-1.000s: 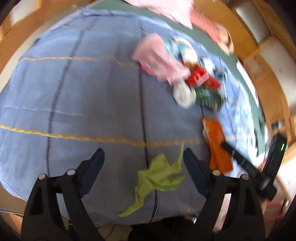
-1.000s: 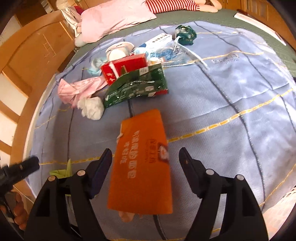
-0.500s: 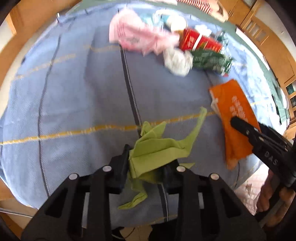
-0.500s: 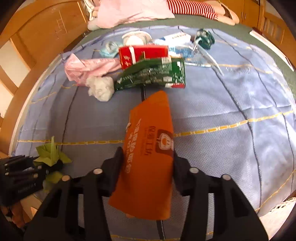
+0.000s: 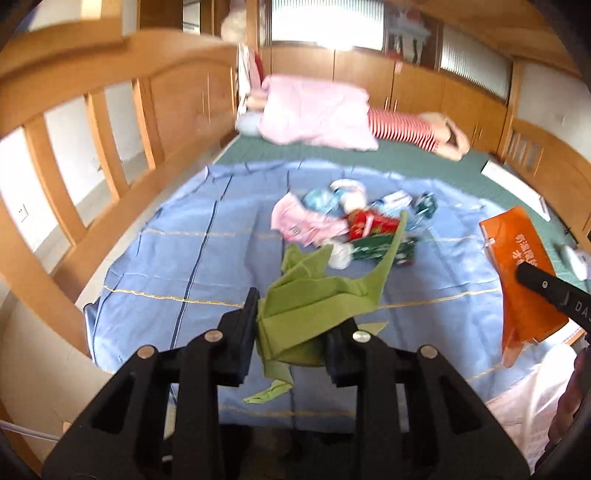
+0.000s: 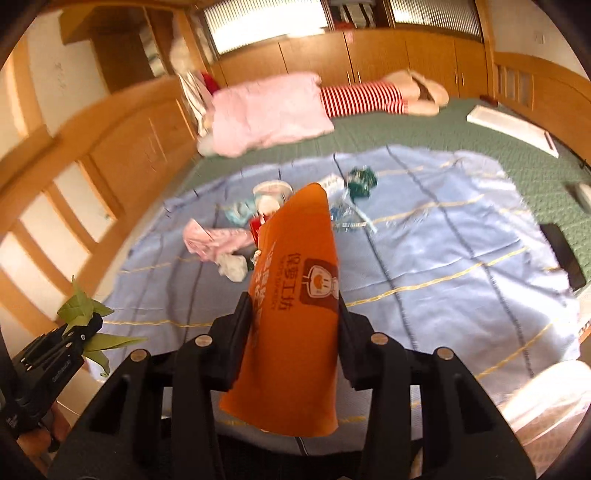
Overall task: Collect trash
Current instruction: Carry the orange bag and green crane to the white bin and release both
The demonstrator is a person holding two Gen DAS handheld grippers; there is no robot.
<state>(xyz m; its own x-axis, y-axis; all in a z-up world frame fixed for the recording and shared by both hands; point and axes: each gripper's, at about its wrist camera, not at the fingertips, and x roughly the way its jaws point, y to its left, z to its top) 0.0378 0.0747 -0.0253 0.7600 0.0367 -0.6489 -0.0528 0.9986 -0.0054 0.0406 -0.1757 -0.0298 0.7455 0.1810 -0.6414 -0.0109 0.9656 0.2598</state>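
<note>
While both pieces hang clear of the blue sheet (image 5: 155, 266) on the bed, the left claw (image 5: 290, 339) pinches the crumpled green paper (image 5: 314, 295) and the right claw (image 6: 295, 328) pinches the orange packet (image 6: 295, 295). This looks like the carry-off step; next, each needs a bin or bag, none clearly visible. Farther off, the remaining trash pile (image 5: 354, 229) waits mid-sheet, before the pink pillow (image 6: 266, 110).

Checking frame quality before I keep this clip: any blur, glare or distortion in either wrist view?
Left wrist: fisheye bends the bed frame, window blown out, trash pile smeared. Right wrist: same bending, window glaring, orange packet fairly sharp, blue sheet soft.
</note>
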